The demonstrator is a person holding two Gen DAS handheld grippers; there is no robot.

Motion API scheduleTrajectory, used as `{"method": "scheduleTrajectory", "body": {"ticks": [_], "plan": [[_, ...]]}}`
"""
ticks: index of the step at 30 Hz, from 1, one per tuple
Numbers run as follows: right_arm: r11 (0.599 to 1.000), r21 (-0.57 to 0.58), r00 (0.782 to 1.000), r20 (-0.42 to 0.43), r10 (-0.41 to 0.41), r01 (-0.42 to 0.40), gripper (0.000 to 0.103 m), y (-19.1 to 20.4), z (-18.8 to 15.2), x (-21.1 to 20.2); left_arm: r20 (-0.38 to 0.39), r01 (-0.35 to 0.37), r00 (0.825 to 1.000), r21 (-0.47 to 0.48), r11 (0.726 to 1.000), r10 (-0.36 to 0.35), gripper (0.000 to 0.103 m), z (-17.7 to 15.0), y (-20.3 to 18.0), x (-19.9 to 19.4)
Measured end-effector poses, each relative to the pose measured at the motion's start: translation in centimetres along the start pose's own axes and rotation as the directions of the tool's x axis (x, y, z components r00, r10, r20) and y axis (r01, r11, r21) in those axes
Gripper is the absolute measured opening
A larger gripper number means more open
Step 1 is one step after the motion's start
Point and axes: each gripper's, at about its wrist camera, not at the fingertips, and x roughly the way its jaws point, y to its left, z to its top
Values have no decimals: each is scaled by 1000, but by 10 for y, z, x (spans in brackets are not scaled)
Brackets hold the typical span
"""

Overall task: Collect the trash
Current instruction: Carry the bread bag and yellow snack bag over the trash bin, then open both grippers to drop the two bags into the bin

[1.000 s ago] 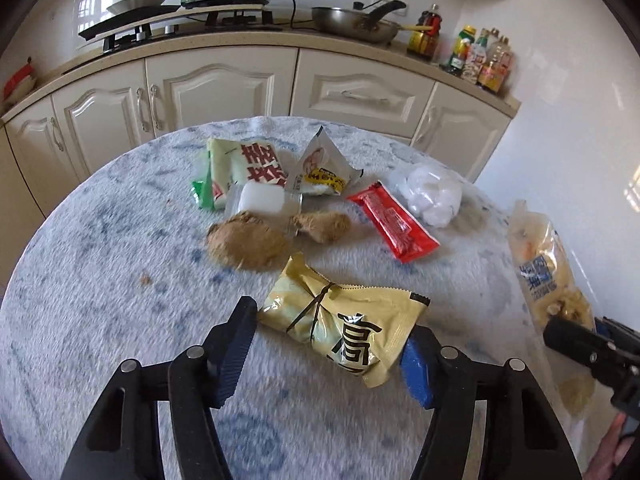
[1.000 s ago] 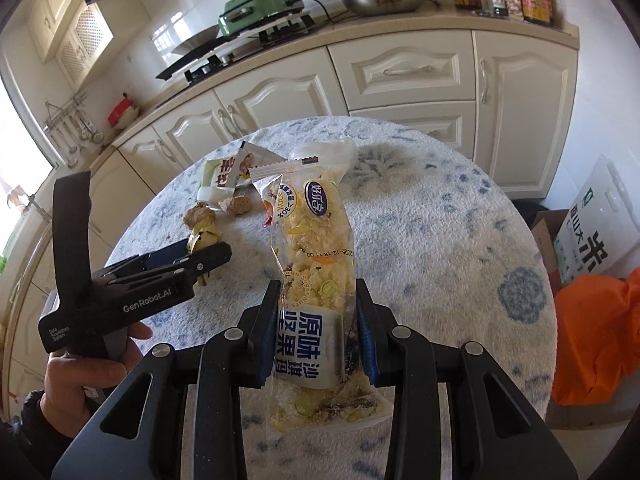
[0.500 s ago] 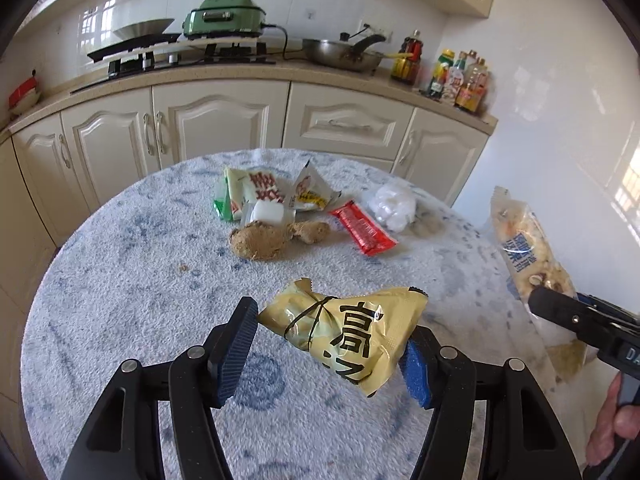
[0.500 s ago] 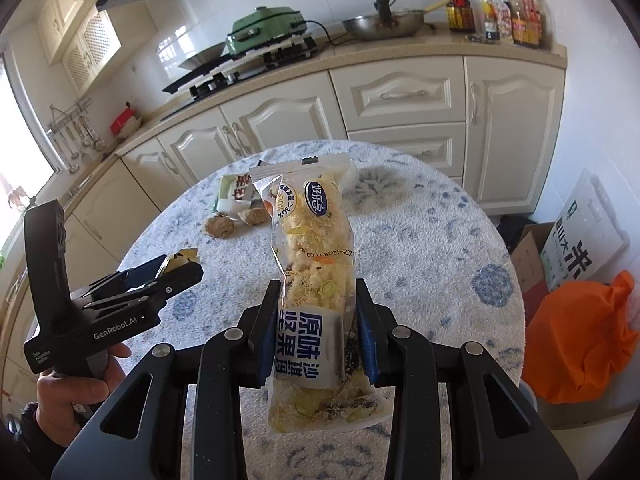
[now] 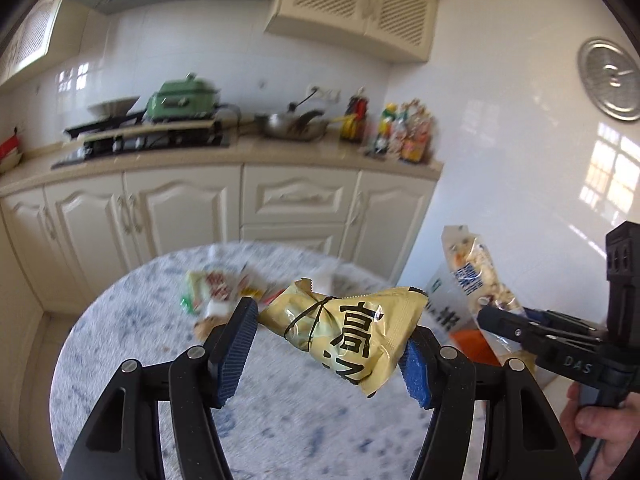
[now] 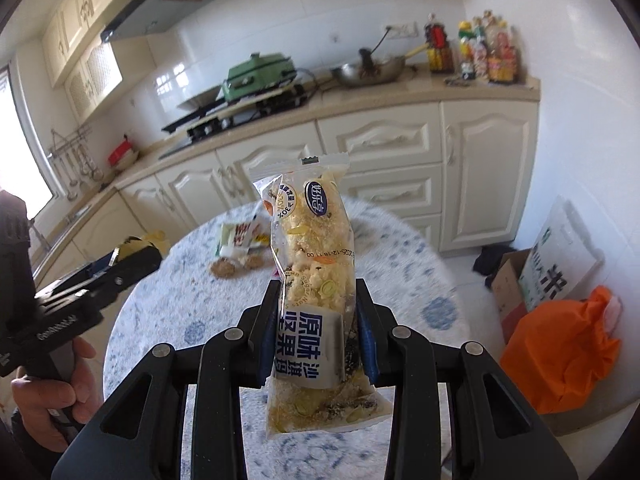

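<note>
A yellow packet [image 5: 344, 336], tied with a black band, hangs crosswise in the left gripper [image 5: 326, 350], its jaws about half apart and pinching it at both ends, above the round table [image 5: 160, 380]. The right gripper [image 6: 318, 336] clamps a clear snack bag [image 6: 312, 264] upright, jaws narrow on its lower part. More wrappers [image 6: 240, 240] lie on the table's far side. An orange bag [image 6: 560, 356] sits on the floor to the right.
</note>
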Motion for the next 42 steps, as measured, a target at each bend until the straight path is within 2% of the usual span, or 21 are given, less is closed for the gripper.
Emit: {"method": "scheduleTrajectory", "body": {"ticks": [6, 12, 16, 24, 30, 36, 39, 42], "plan": [[998, 29, 995, 81, -65, 63, 34, -23, 10, -43, 56, 75, 995, 48, 996, -78, 61, 13, -33, -23], [981, 92, 975, 131, -180, 169, 34, -60, 6, -85, 66, 189, 978, 121, 975, -198, 61, 18, -77, -28], [956, 159, 955, 132, -267, 245, 34, -95, -6, -111, 33, 282, 956, 169, 945, -291, 61, 13, -113, -20], [891, 281, 913, 99, -397, 357, 34, -156, -34, -148, -68, 416, 909, 212, 884, -411, 61, 3, -165, 14], [850, 353, 902, 38, -431, 391, 34, -188, -58, -146, -157, 462, 886, 231, 856, -436, 61, -2, -196, 46], [828, 397, 908, -35, -417, 396, 34, -217, -81, -126, -263, 481, 868, 237, 844, -421, 61, -9, -236, 89], [812, 425, 911, -86, -403, 399, 34, -232, -95, -111, -306, 480, 863, 249, 841, -401, 61, -8, -260, 125], [800, 446, 913, -119, -391, 401, 34, -243, -106, -101, -360, 485, 850, 248, 838, -385, 61, -17, -283, 149]]}}
